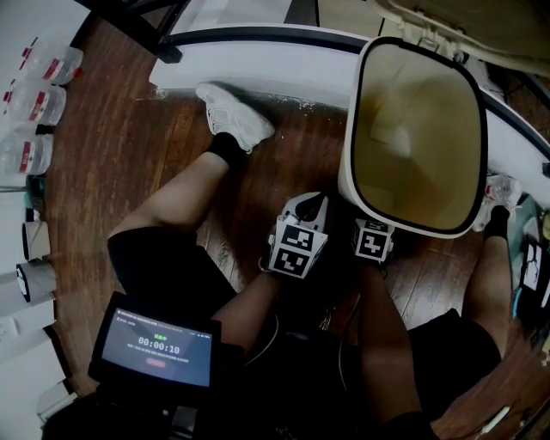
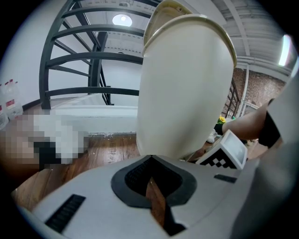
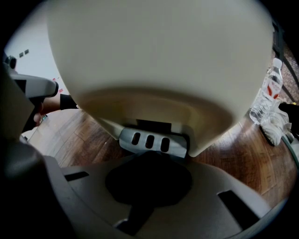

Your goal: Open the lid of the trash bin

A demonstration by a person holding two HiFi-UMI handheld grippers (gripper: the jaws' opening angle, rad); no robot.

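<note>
Both claws were pressed together and empty: the left gripper (image 2: pixel 150 161) near the bin (image 1: pixel 347 163), the right gripper (image 3: pixel 149 156) at its pedal (image 3: pixel 152 141). Farther off, the lid (image 1: pixel 464 24) stood raised. A slip off the pedal would probably drop it.

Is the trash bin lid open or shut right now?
Open. The head view looks straight down into the bin, whose inside is uncovered, and the lid stands tipped up behind its far rim.
</note>
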